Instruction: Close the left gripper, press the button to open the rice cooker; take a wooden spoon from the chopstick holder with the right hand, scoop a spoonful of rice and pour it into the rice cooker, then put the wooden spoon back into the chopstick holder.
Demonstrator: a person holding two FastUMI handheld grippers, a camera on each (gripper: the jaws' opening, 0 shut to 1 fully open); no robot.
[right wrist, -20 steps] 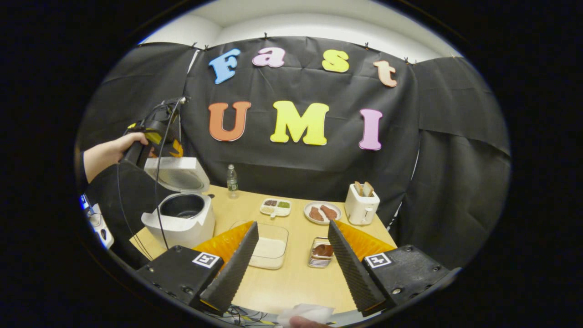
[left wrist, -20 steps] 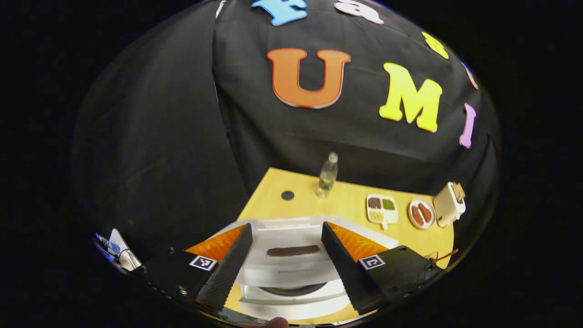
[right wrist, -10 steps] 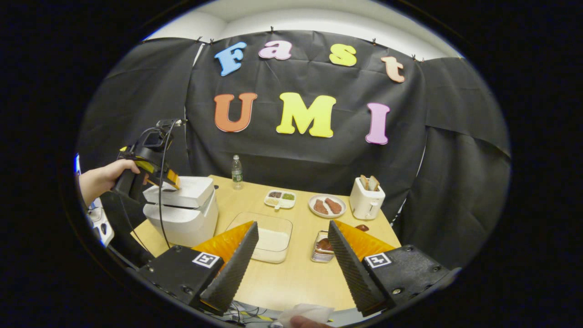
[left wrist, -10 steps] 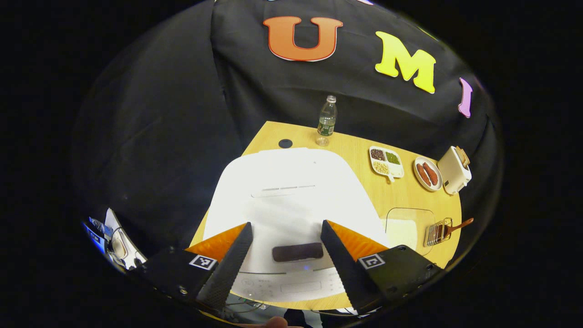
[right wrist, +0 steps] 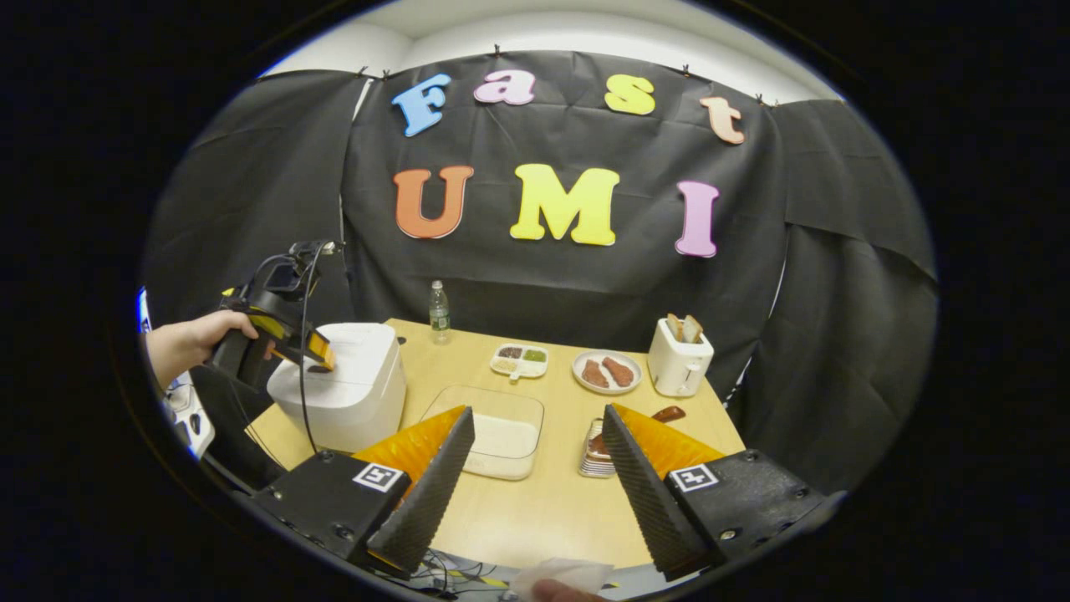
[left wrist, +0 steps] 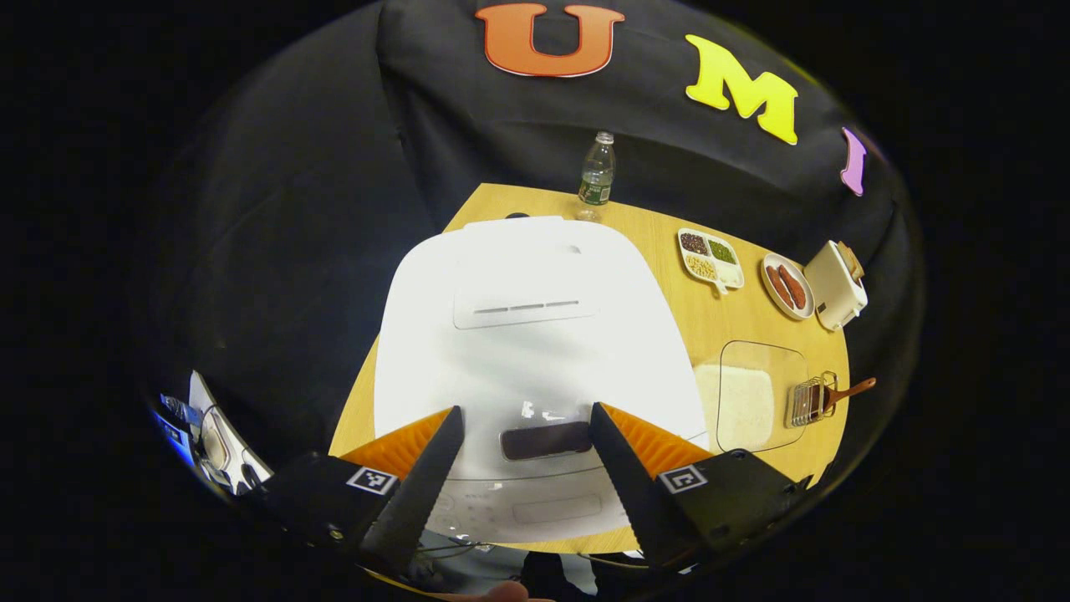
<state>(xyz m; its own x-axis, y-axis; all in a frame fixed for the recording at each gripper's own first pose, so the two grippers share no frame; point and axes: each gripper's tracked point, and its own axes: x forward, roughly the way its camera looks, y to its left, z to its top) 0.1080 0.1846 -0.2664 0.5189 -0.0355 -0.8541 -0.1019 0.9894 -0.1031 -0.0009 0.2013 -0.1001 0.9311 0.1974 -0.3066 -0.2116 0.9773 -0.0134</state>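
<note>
Two grippers are in play around the white rice cooker [left wrist: 535, 334], which stands with its lid down at one end of the wooden bench [right wrist: 552, 502]. The left gripper [left wrist: 522, 451] hangs just over the front edge of the lid, its fingers spread wide apart, with the dark button [left wrist: 546, 440] lying between them; whether a fingertip touches the lid cannot be told. In the right gripper view, a hand [right wrist: 188, 343] holds that gripper [right wrist: 305, 351] over the rice cooker's near top edge. The right gripper [right wrist: 535, 481] is held low over the bench's near edge, well apart from the rice cooker, fingers wide apart and holding nothing. Just beside the rice cooker sits a clear container of rice [right wrist: 493, 439]. Beyond that container from the rice cooker stands the chopstick holder [right wrist: 595, 447], with the wooden spoon [right wrist: 664, 415] in it, handle sticking out. Farther from the rice cooker, near the back of the bench, are a water bottle [right wrist: 438, 311], a divided dish [right wrist: 520, 361], a plate [right wrist: 606, 372] and a toaster [right wrist: 679, 359].
</note>
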